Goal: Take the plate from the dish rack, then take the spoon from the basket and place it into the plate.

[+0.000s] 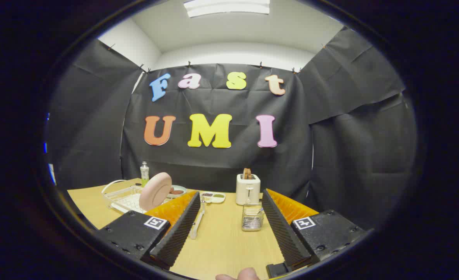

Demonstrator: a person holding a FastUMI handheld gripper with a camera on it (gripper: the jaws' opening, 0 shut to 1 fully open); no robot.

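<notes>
A pink plate [155, 191] stands on edge, tilted, in the white dish rack [121, 198] beyond my left finger. A small wire basket [252, 217] sits on the table just inside my right finger [286, 233]; its contents are too small to make out. My gripper [229, 229] hovers over the wooden table, open wide, with nothing between its fingers. A pale utensil [197, 222] lies on the table beside the left finger [177, 231].
A white toaster [247, 188] with bread in it stands at the back of the table [221, 241]. A small divided dish [213, 196], a bowl [177, 191] and a bottle [144, 173] sit near the rack. A fingertip [239, 275] shows at the near edge.
</notes>
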